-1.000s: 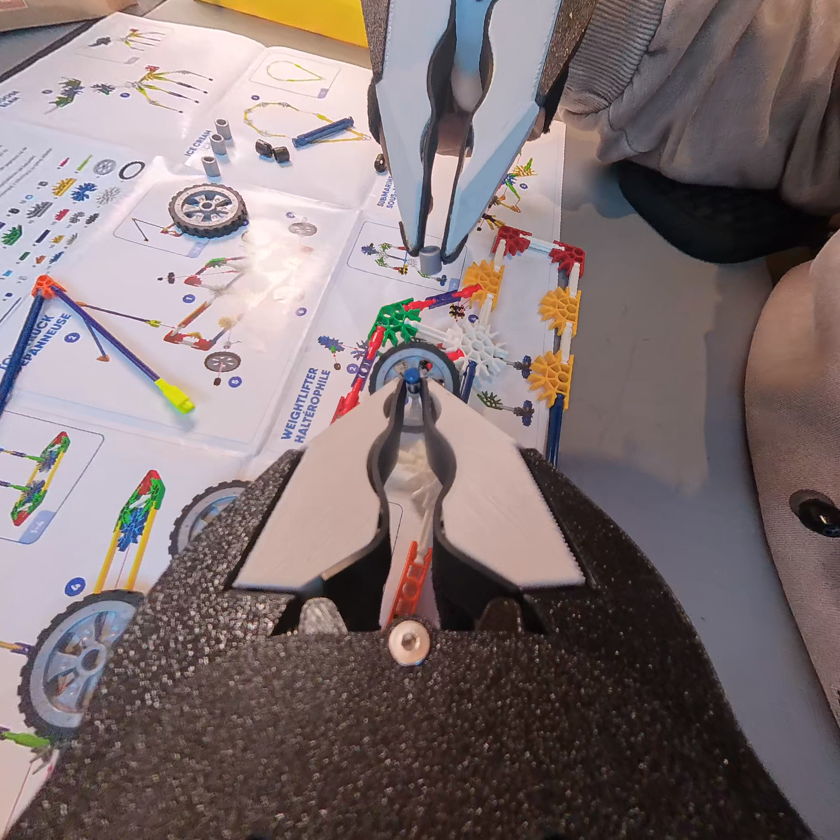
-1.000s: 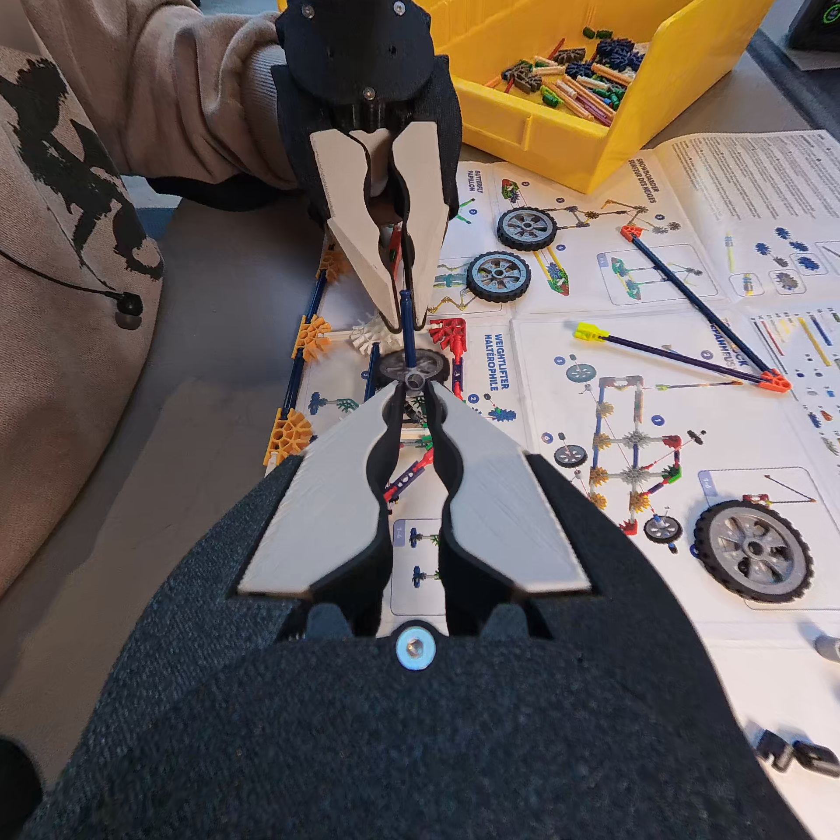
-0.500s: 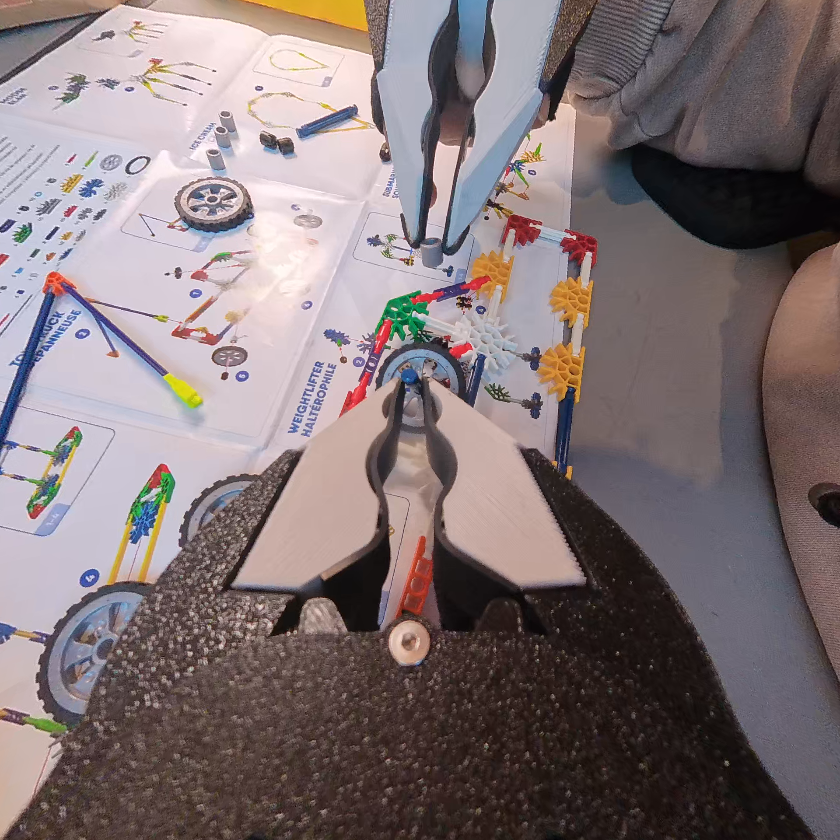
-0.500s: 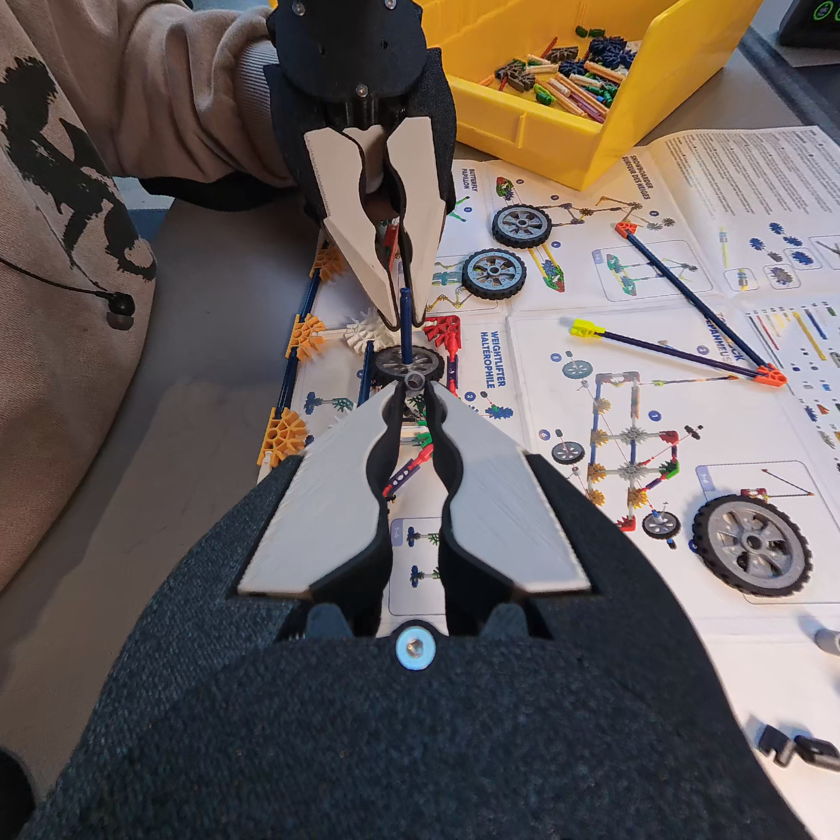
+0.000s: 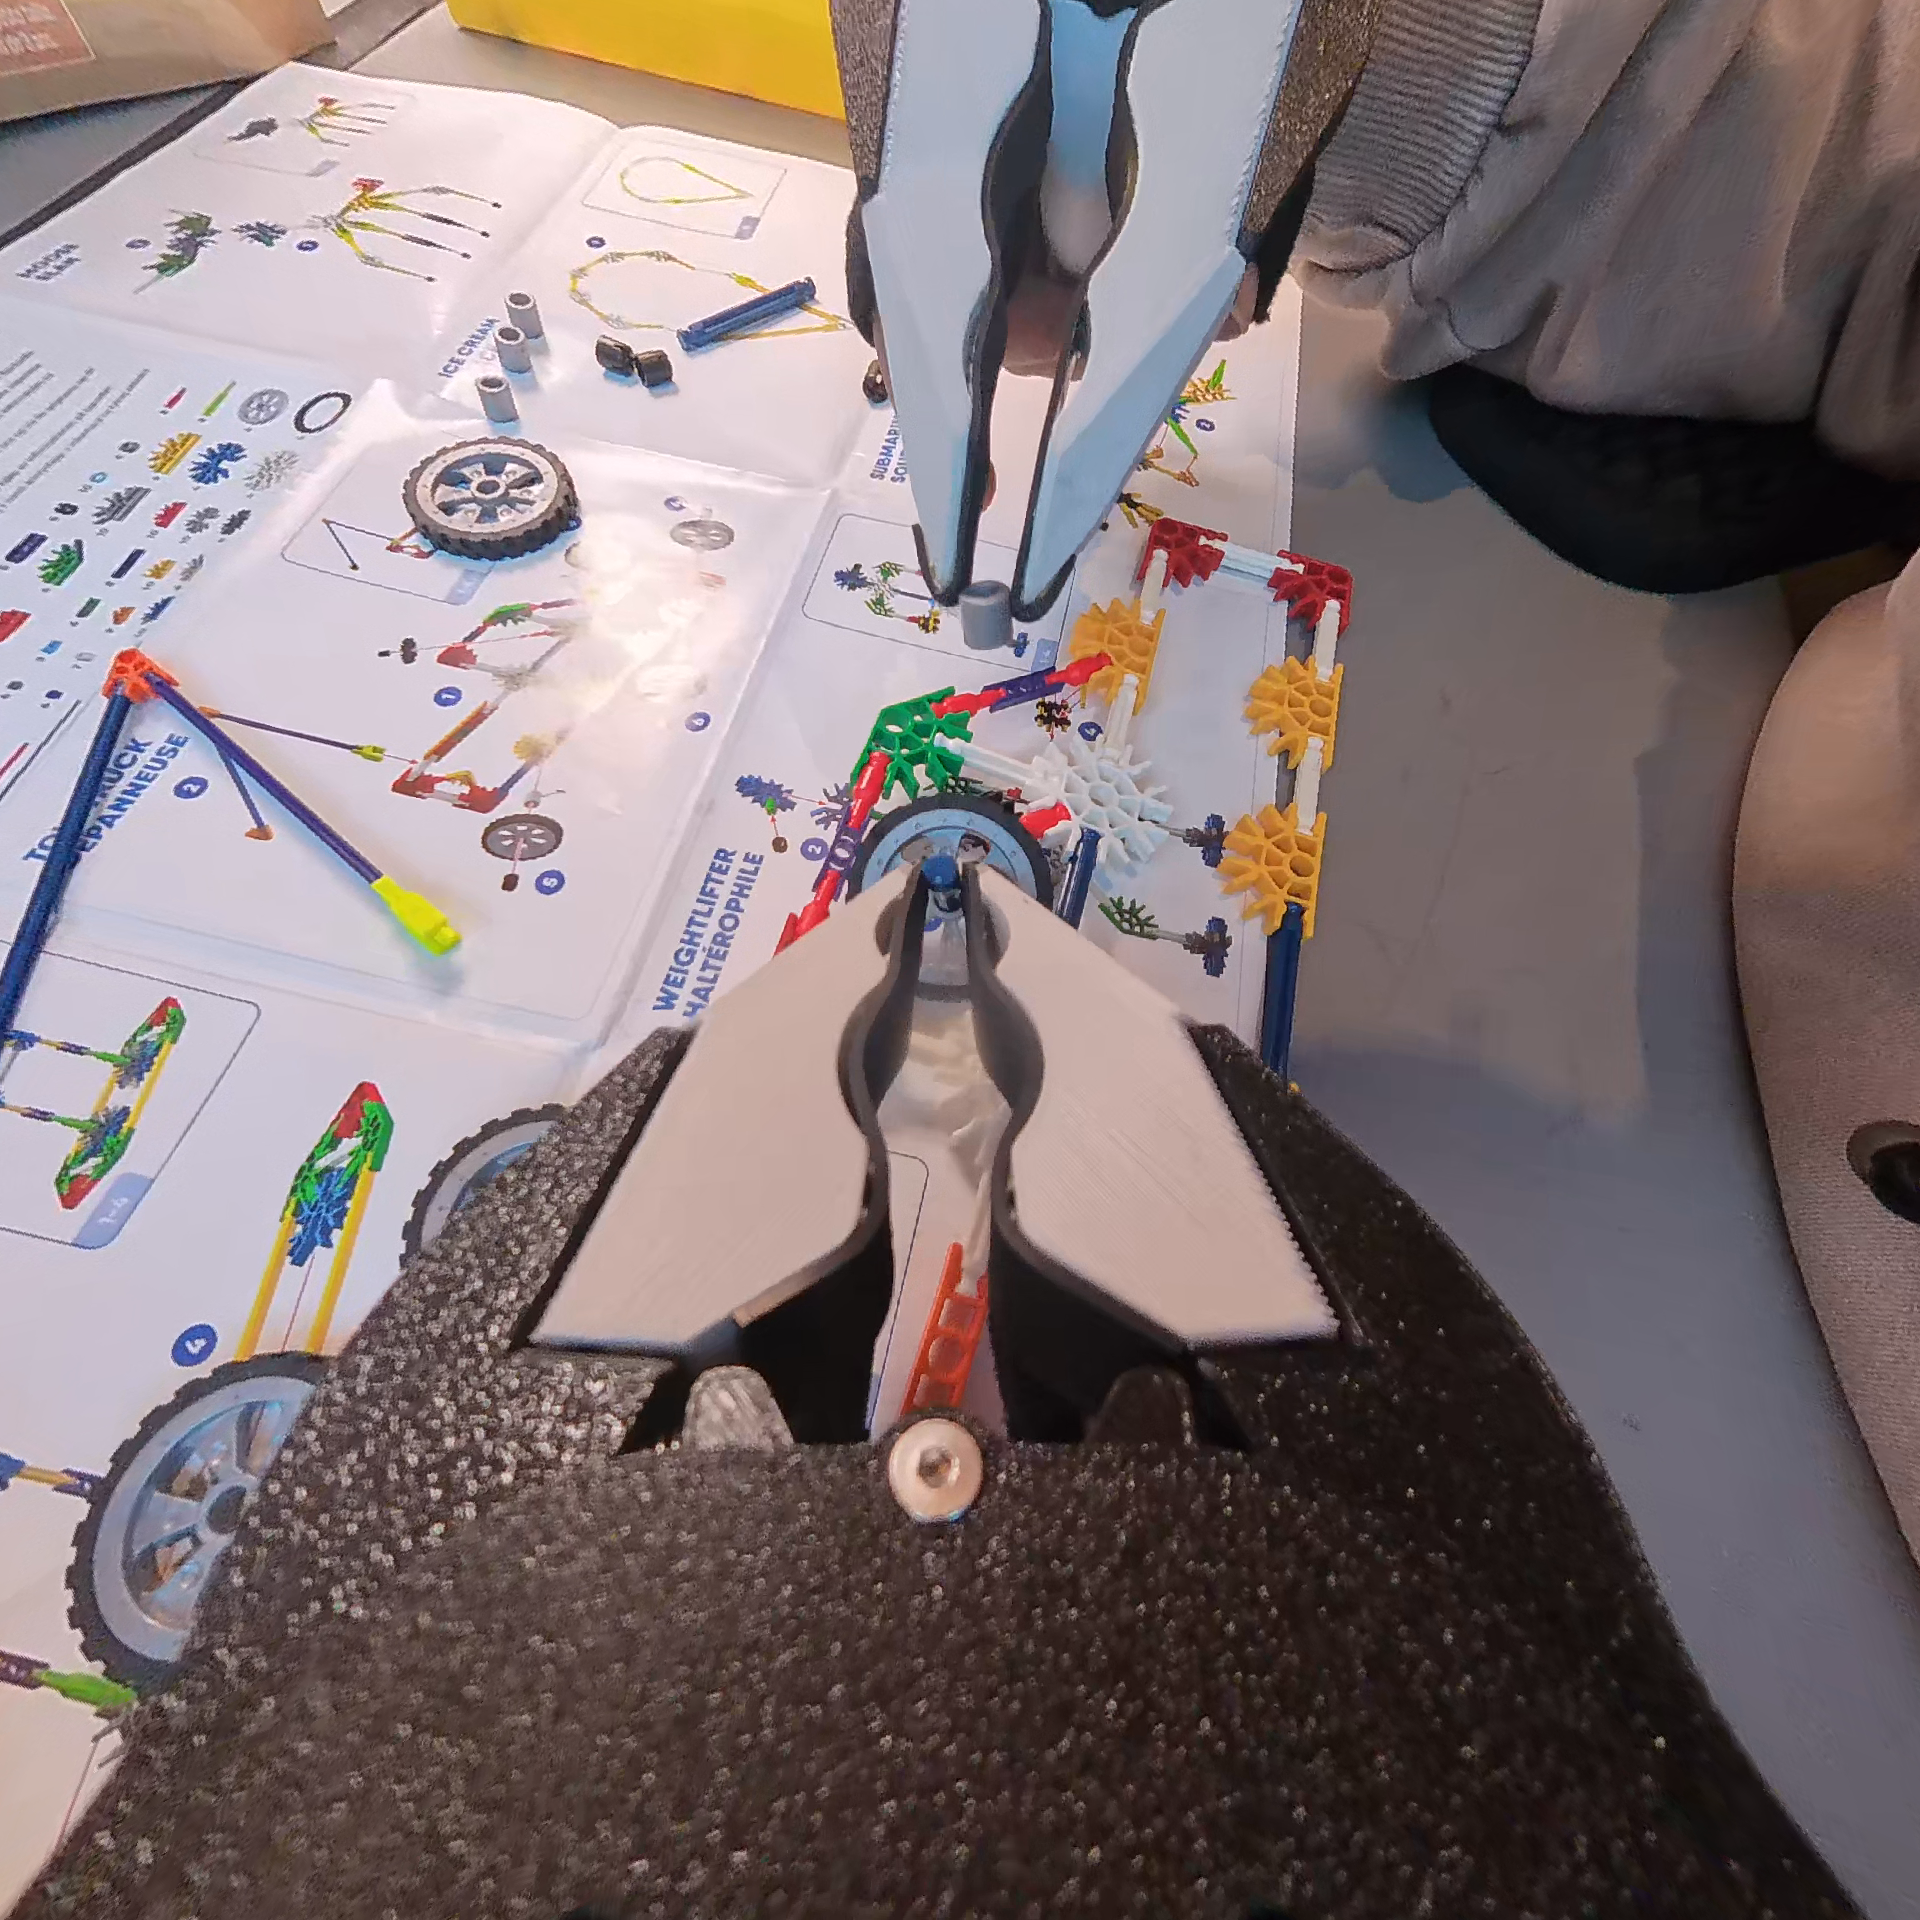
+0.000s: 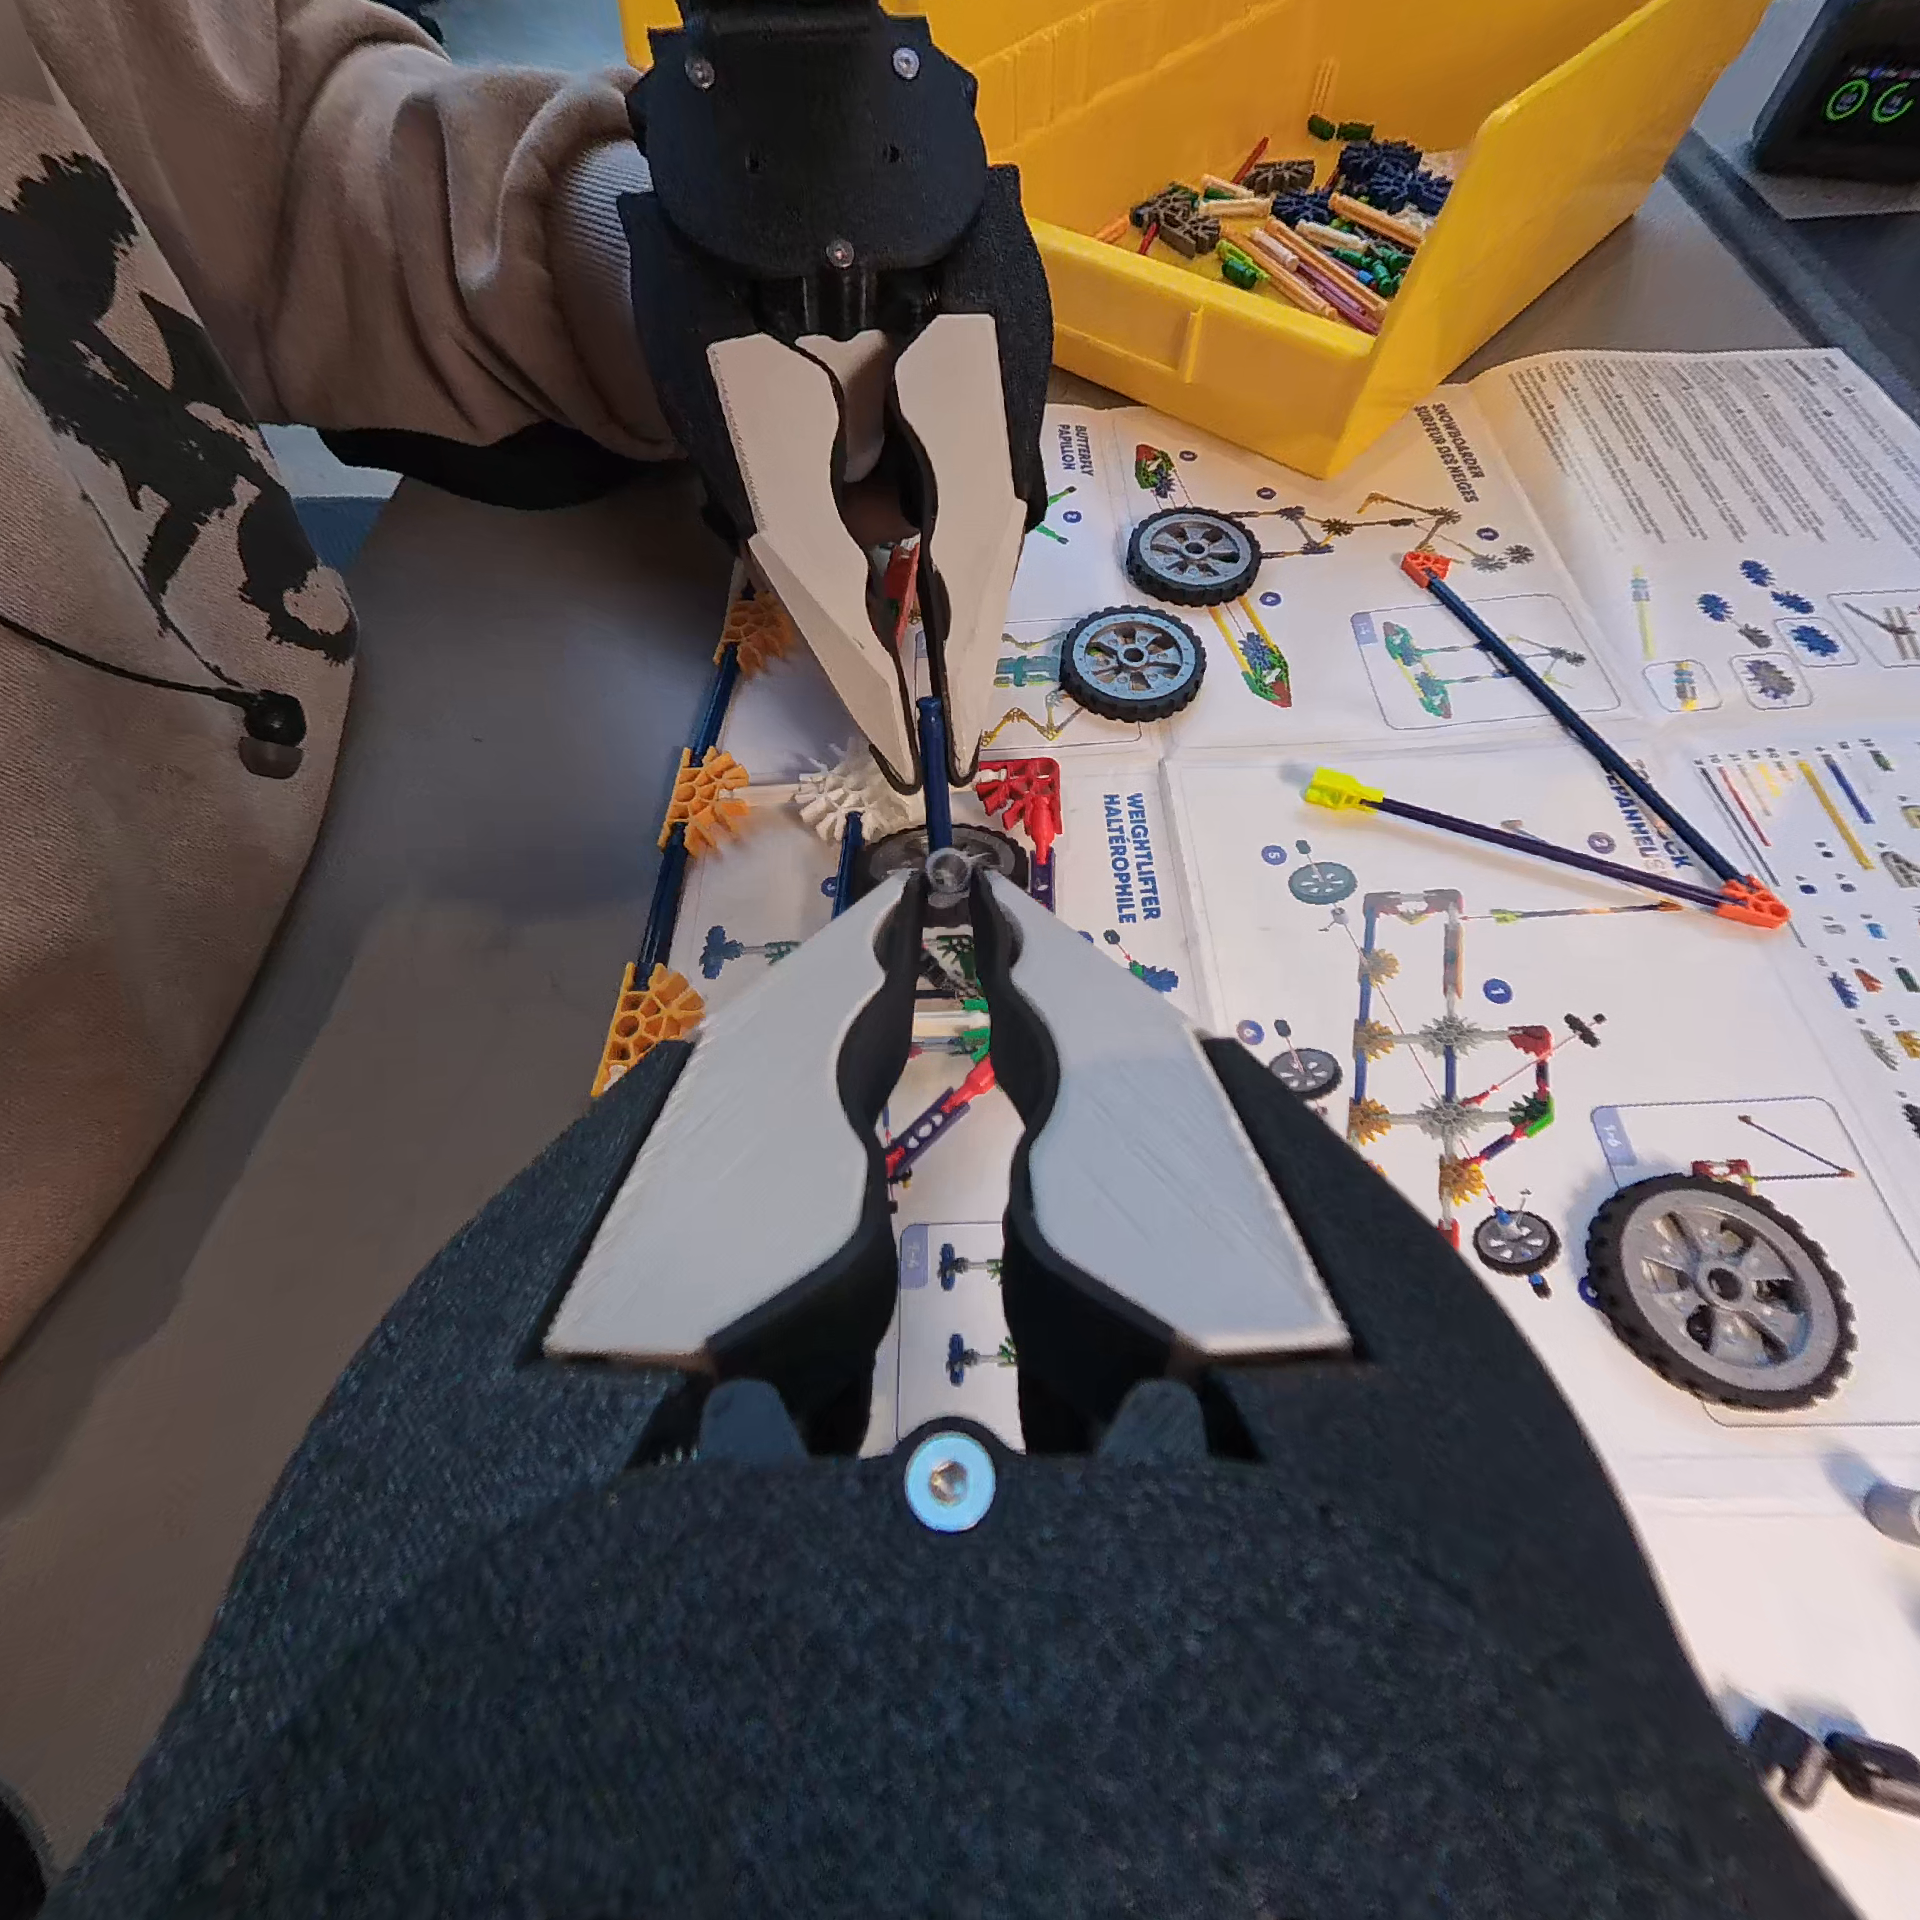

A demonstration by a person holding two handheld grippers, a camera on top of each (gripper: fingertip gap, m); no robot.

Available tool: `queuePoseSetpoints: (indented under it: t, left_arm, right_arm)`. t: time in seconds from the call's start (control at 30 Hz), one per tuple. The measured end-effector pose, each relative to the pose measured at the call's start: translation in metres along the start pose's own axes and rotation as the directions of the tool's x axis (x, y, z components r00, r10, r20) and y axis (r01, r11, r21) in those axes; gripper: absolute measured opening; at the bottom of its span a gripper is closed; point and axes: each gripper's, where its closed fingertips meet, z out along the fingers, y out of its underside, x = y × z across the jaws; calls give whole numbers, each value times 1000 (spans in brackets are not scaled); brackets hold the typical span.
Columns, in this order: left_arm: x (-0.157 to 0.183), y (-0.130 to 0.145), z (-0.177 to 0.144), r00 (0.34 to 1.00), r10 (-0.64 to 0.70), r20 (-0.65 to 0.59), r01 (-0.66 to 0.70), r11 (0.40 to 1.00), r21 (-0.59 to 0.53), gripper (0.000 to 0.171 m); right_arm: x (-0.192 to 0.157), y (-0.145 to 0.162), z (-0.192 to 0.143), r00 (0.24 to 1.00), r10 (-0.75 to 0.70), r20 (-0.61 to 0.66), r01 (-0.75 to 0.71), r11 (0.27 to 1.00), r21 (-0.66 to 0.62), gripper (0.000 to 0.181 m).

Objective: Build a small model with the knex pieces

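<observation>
Left tongs [image 5: 940, 878] pinch the tip of a blue rod [image 5: 940, 871] above a small wheel [image 5: 956, 847] on the toy frame [image 5: 1288, 717]. From the right wrist view, the right tongs [image 6: 948, 871] grip a grey sleeve [image 6: 948, 868] just before that rod, over the instruction sheet [image 6: 1455, 831].

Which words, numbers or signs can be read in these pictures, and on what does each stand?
I do not quote writing; these bear it.
Instruction sheet: blue headings, numbered circles, small print.
Dark device: green screen signs, too small.
Brown box: print, blurred.
</observation>
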Motion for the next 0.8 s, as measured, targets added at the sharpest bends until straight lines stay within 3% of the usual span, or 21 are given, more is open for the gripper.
queuePoseSetpoints:
  t: [0.43,0.8]
  left_arm:
    - [0,-5,-4,1000,6,-4,-6,1000,23,4]
    - [-1,-8,-5,998,-53,-40,56,997,60,4]
  right_arm:
    - [-5,5,4,1000,-22,5,23,999,-41,7]
    - [64,40,-54,954,56,-294,-85,993,-87,7]
